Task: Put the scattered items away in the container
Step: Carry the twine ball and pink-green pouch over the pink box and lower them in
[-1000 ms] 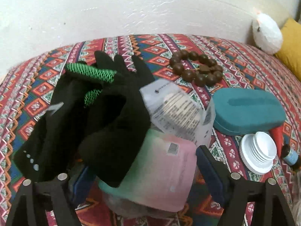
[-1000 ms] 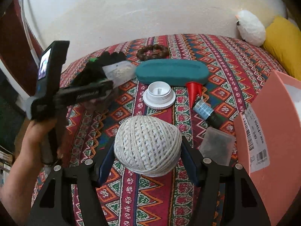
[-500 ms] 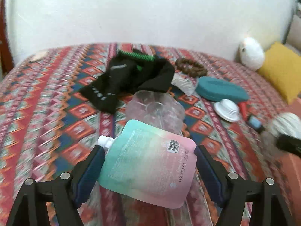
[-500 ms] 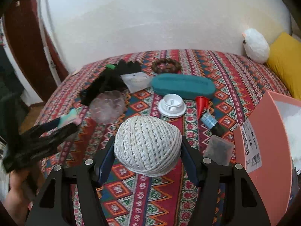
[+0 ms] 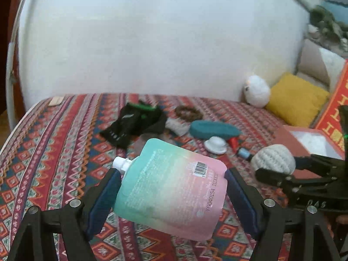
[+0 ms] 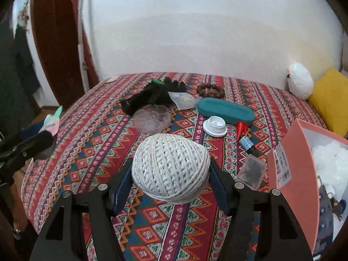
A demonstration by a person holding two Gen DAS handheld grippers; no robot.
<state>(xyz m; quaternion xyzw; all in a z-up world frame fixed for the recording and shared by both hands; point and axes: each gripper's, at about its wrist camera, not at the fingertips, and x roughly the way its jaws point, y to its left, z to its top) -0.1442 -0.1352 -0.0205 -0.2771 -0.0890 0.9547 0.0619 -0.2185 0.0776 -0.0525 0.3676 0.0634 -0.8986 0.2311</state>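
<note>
Left gripper (image 5: 171, 192): fingers clamped on teal-pink spout pouch (image 5: 174, 187), lifted above bed (image 5: 54, 143).
Right gripper (image 6: 170, 180): fingers clamped on twine ball (image 6: 170, 167), raised near pink box (image 6: 293, 174).

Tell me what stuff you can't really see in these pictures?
- Inside of the pink box: right wrist view, cut off by the picture edge; only white stuffing shows.
- Small print on the pouch: left wrist view, too blurry to read.
- Clear dish: hidden behind the pouch in the left wrist view.
- Contents of the small clear case: right wrist view, too small and dark.
- Underside of the twine ball: hidden between the right gripper's fingers.
</note>
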